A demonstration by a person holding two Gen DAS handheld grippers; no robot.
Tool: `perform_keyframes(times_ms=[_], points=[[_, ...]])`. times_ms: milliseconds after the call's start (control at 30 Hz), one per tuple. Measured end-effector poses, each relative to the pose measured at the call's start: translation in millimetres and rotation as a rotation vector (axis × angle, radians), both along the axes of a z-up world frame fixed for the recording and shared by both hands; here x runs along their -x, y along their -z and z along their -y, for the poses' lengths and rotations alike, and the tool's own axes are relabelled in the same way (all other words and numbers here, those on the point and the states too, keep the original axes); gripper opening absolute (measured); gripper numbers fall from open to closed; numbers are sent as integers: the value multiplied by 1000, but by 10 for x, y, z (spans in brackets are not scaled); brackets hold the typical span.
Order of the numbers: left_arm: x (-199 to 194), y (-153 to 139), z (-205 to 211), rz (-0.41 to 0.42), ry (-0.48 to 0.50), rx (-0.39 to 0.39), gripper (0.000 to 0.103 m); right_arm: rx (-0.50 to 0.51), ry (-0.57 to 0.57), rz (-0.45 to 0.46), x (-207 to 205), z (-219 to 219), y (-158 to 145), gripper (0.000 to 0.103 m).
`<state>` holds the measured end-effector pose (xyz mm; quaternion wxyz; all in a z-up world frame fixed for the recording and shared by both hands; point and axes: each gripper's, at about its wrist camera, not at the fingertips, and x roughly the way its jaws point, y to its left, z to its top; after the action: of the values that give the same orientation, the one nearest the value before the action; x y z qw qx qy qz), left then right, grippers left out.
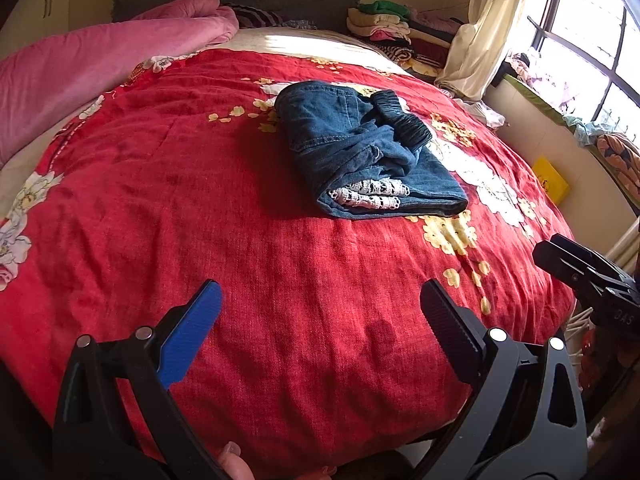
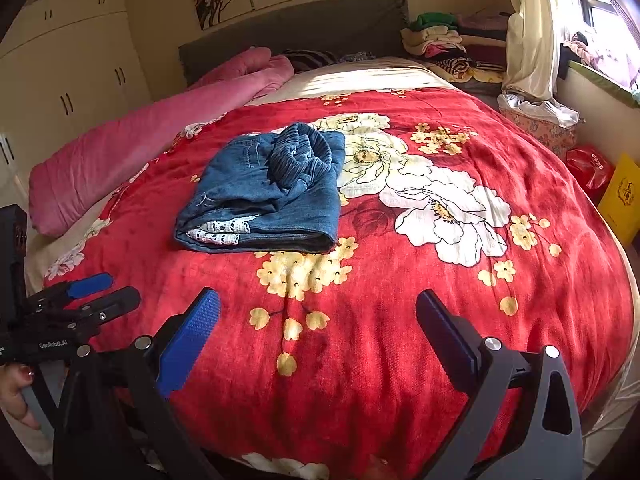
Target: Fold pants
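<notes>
Blue denim pants (image 1: 360, 148) lie folded into a compact bundle on the red floral bedspread (image 1: 200, 200), with white lace trim showing at the near edge. They also show in the right wrist view (image 2: 268, 196), left of centre. My left gripper (image 1: 320, 304) is open and empty, held above the bedspread well short of the pants. My right gripper (image 2: 318, 312) is open and empty too, near the bed's front edge. The right gripper also shows at the right edge of the left wrist view (image 1: 584, 268), and the left gripper at the left edge of the right wrist view (image 2: 100, 292).
A rolled pink quilt (image 2: 140, 136) lies along the bed's left side. Stacked folded clothes (image 2: 452, 44) sit at the headboard's right. A curtain (image 2: 528, 28) and window are at the right, with a yellow box (image 2: 620, 196) and red bag (image 2: 588, 166) on the floor. Cupboards (image 2: 68, 80) stand at the left.
</notes>
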<state>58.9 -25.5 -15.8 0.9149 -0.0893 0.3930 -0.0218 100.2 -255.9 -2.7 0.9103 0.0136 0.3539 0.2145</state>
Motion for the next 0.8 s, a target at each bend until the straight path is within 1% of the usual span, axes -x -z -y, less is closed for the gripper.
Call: perform_keyframes(times_ms=[800], points=[[31, -34, -18, 0, -2, 2, 93, 10, 16, -8, 10, 6, 23, 98]])
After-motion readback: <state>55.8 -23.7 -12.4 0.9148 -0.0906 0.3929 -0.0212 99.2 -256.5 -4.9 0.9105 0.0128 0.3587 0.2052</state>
